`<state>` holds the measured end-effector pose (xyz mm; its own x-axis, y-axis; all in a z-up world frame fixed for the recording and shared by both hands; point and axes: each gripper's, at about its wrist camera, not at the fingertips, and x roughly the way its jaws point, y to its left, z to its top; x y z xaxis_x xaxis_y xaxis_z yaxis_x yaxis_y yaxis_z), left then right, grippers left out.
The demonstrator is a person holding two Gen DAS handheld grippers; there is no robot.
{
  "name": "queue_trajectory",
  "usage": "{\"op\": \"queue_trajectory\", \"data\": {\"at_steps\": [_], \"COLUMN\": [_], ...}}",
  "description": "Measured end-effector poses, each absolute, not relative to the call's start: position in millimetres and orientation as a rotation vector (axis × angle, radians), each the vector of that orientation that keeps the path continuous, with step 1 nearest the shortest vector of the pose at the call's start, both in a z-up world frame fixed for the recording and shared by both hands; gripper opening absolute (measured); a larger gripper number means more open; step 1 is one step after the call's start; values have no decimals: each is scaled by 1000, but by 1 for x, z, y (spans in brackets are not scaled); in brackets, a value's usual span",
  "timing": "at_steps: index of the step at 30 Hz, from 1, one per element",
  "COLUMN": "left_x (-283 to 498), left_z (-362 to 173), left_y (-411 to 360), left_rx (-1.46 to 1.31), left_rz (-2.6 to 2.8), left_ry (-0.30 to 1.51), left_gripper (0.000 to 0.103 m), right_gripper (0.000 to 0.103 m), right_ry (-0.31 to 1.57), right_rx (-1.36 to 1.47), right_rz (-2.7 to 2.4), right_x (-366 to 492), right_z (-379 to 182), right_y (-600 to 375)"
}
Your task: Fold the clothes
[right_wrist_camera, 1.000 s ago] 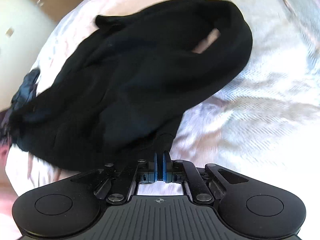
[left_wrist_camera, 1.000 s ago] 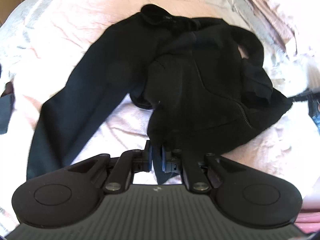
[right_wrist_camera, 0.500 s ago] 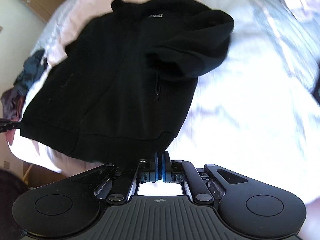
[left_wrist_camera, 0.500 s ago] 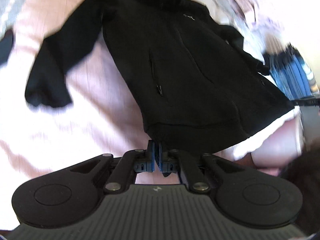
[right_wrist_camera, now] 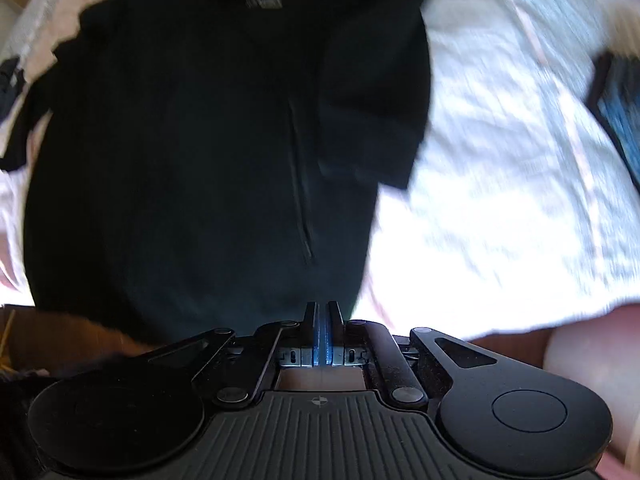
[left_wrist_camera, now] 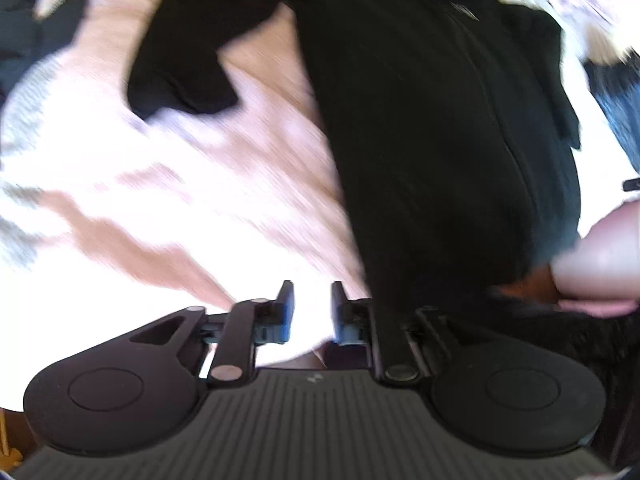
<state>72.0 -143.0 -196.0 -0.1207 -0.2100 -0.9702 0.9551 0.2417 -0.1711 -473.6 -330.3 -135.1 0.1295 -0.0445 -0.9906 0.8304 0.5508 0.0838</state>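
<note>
A black zip-up jacket (left_wrist_camera: pixel 440 140) lies spread front-up on the pale bedspread (left_wrist_camera: pixel 160 200), collar far, hem near me. In the left wrist view, one sleeve (left_wrist_camera: pixel 180 68) bends out to the left. My left gripper (left_wrist_camera: pixel 312 308) is open and empty over the bedspread, just left of the jacket's hem. In the right wrist view the jacket (right_wrist_camera: pixel 200 140) fills the left and middle, with a sleeve (right_wrist_camera: pixel 380 100) folded over its right side. My right gripper (right_wrist_camera: pixel 322 316) is shut at the hem's right corner; whether cloth is pinched between the pads is hidden.
The bedspread (right_wrist_camera: pixel 500 180) stretches wide to the right of the jacket. Dark clothes (left_wrist_camera: pixel 36 40) lie at the far left. A blue item (right_wrist_camera: pixel 620 108) sits at the right edge. A brown floor strip (right_wrist_camera: pixel 60 340) shows at the bed's near edge.
The jacket has been pulled flat toward the bed's near edge. My left gripper has opened and let go of the hem, and now sits to its left. The right gripper stays shut.
</note>
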Motion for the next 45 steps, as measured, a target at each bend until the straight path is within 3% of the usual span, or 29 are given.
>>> {"op": "queue_trajectory", "data": {"at_steps": [3,5,6,7,9,13,22,24,26,28,34,37,38,45], "left_x": [88,97,102,112,130,164,183,188,196,212,330,379,394,348], "left_z": [-191,-193,-194,-196,-203,-227,-284,-299,-294,-274,-173,-173,-174,-175], "left_y": [-168,-182,-189,-195,-209,-237,-301,-308,-304,-294,-240,-230,-227,-264], "left_rx": [781,777,774,770,760,742,745,796,817,802,703,742,756,695], "left_rz": [-1146,-1102,-1080,-1058,-1020,-972,-1089,-1082,-1135,-1165,-1003,-863,-817,-986], "left_ry": [1222,1187,1169,1161,1145,1119,1145,1163,1149,1125,1009,1023,1027,933], "left_gripper": [34,45,47,50,52,65,64,53,10,8,6,25,26,33], "right_gripper": [4,9,22,49,65,65,65,65,65,65,65,65,65,65], "right_ry": [1220,1170,1148,1131,1104,1104,1121,1136,1161,1180,1178,1176,1176,1161], "right_rx": [748,737,731,723,708,678,593,634,662,652,634,626,624,638], "right_rz": [-672,-632,-612,-592,-554,-452,-415,-420,-424,-413,-398,-392,-391,-440], "right_x": [-443,-422,-410,-399,-377,-321,-236,-221,-209,-192,-159,-147,-144,-150], "right_z": [-131,-133,-135,-137,-144,-157,-163,-168,-170,-173,-167,-168,-168,-174], "right_y": [-360,-380,-391,-401,-417,-440,-404,-398,-390,-381,-371,-367,-366,-379]}}
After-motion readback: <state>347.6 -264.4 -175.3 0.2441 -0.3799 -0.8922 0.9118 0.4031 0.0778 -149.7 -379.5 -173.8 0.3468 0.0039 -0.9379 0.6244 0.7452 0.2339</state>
